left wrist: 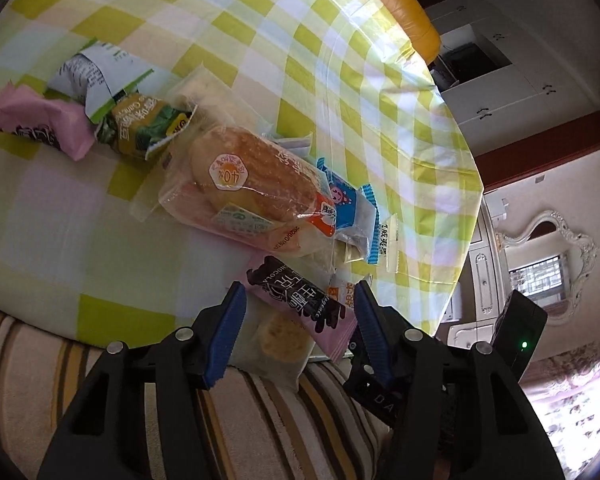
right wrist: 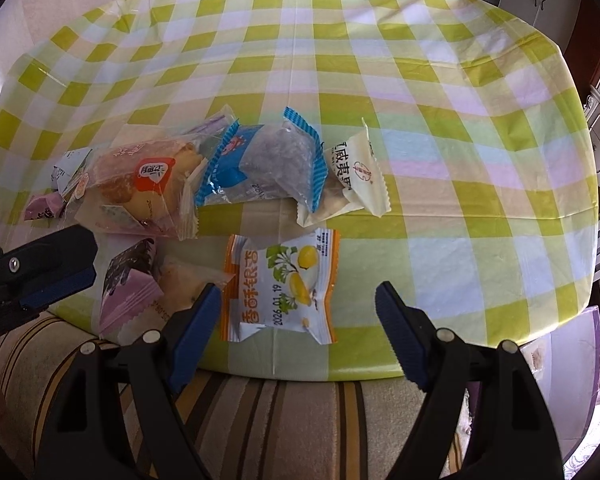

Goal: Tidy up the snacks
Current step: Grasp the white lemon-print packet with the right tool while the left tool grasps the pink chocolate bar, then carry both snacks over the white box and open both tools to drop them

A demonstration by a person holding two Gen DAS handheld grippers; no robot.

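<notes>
Pink foil sits farthest left on my screens: a small pink packet (left wrist: 40,126) near the table's left side, touching a white-and-green wrapper (left wrist: 96,76) and a yellow-green snack bag (left wrist: 148,128). Next along lies the clear-wrapped bread bun (left wrist: 240,188), resting partly over a blue-edged pouch (right wrist: 260,160), with a cream packet (right wrist: 356,168) just beside that on the checked tablecloth (right wrist: 380,60).

My left gripper (left wrist: 296,320) stands about half open at the near table edge. Between its blue pads (left wrist: 226,332) lie a pink chocolate packet (left wrist: 300,300) and a clear-wrapped biscuit (left wrist: 276,340) beneath it; I cannot tell whether either pad touches them.

My right gripper (right wrist: 296,312) is spread wide and grips nothing. The orange-and-white ginkgo snack (right wrist: 280,284) lies flat on the cloth between its fingers, near the table edge, apart from both pads. Striped fabric (right wrist: 260,420) shows below the table.
</notes>
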